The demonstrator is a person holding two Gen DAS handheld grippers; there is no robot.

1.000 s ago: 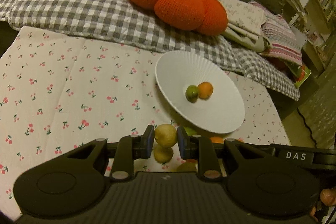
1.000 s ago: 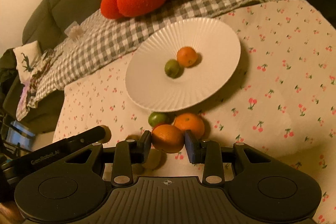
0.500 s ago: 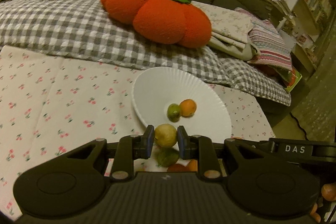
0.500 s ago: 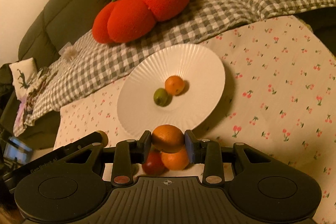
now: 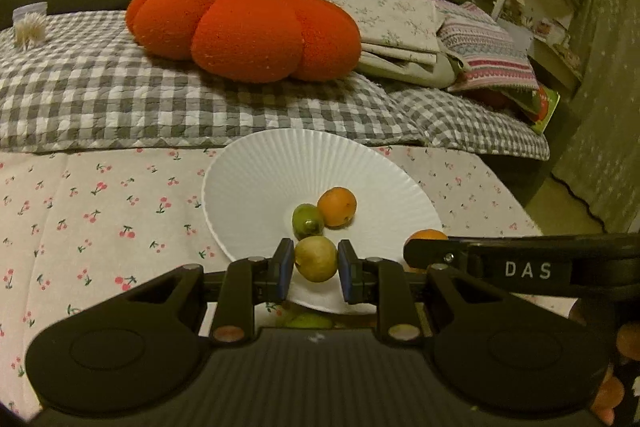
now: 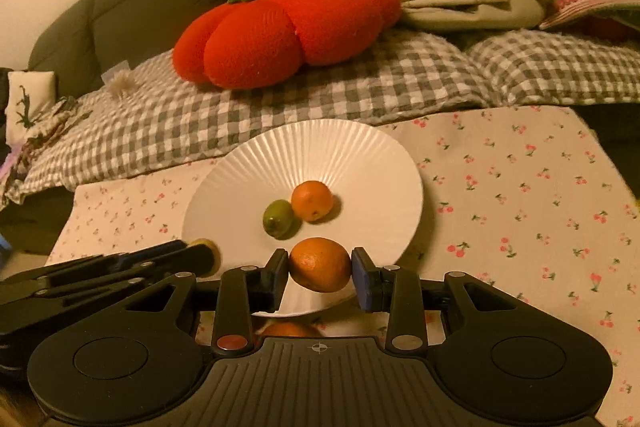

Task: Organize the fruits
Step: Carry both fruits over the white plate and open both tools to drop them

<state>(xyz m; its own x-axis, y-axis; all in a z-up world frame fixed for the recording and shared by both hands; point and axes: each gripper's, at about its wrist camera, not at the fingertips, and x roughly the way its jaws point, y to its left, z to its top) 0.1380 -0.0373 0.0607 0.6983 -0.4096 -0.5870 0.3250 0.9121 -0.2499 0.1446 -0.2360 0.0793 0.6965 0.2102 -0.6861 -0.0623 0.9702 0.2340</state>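
While left jaws clamp a lemon, "DAS"-lettered right jaws clamp an orange

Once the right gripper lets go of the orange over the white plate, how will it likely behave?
The orange is round, so it will probably roll downhill. The white plate dips inward; it likely settles beside the lime.

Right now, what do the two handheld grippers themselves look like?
Both are matte black plastic with ribbed bodies, a round disc on each side and metal pivot pins. The left gripper and right gripper have blue pads on their fingers. White letters DAS mark the right one's side. No cables or sleeves show.
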